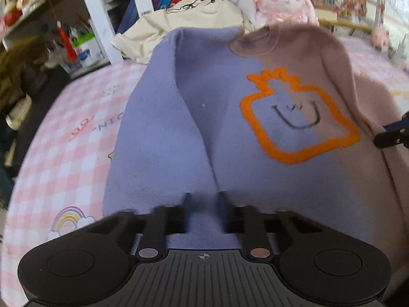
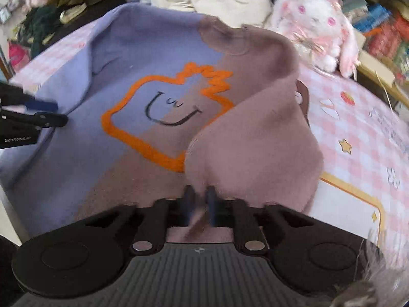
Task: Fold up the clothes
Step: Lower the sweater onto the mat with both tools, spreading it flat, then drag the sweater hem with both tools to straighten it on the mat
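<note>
We clamp the left gripper (image 1: 203,199) and right gripper (image 2: 200,194) on the sweater's (image 1: 217,128) near hem, its length running away from us.

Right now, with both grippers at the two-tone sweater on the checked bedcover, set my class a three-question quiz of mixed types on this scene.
1. True or false: the left gripper is shut on the purple half of the sweater.
2. Which colour is the outline stitched around the smiling face? A green, B orange, C white.
3. Fill in: beyond the sweater's collar sits a white and pink plush ____.

Key:
1. True; its fingers pinch purple fabric.
2. B.
3. Rabbit. The right gripper meanwhile pinches the mauve half.
</note>
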`<state>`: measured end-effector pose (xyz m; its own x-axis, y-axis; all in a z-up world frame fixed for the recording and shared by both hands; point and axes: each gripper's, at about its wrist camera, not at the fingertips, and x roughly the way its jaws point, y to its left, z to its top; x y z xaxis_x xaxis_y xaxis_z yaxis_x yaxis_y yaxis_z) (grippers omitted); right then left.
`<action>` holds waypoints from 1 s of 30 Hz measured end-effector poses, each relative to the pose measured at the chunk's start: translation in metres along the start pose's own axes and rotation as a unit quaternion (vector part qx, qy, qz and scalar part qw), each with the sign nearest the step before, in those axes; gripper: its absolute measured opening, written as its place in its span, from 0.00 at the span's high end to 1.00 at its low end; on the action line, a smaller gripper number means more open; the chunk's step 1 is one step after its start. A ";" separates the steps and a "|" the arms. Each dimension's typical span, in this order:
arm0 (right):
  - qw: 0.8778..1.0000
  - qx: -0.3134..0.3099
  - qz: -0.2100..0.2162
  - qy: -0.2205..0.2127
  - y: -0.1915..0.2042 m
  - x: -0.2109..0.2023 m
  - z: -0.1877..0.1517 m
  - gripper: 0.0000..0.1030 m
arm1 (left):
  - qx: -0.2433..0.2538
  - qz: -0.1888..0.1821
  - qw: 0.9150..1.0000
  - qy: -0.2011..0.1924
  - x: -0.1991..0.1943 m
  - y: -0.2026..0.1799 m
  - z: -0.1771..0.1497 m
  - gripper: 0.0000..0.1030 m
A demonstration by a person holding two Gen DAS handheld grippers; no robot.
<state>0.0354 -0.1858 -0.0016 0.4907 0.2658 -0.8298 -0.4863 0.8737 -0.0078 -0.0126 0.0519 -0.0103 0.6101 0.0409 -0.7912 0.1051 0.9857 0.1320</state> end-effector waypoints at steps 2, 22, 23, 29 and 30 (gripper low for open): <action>1.000 0.008 -0.024 -0.012 -0.017 -0.012 0.003 0.92 | -0.004 0.021 1.000 -0.022 -0.013 0.016 0.009 0.96; 0.976 -0.061 -0.206 0.029 -0.135 0.004 0.029 0.92 | -0.094 0.233 0.968 0.000 0.042 0.196 0.060 0.87; 0.974 -0.069 -0.213 0.029 -0.133 0.006 0.029 0.92 | -0.103 0.205 0.973 -0.016 0.033 0.189 0.056 0.86; 0.965 -0.117 -0.233 0.031 -0.132 0.012 0.030 0.92 | -0.059 0.028 0.997 -0.032 0.009 0.091 0.019 0.72; 0.962 -0.129 -0.239 0.032 -0.134 0.013 0.030 0.92 | -0.054 0.026 0.998 -0.023 0.010 0.079 0.015 0.72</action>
<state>0.1287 -0.2870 0.0058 0.6619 -0.1739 -0.7292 -0.3835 0.7573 -0.5287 0.0135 0.1277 0.0005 0.6483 0.0867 -0.7565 -0.0108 0.9944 0.1047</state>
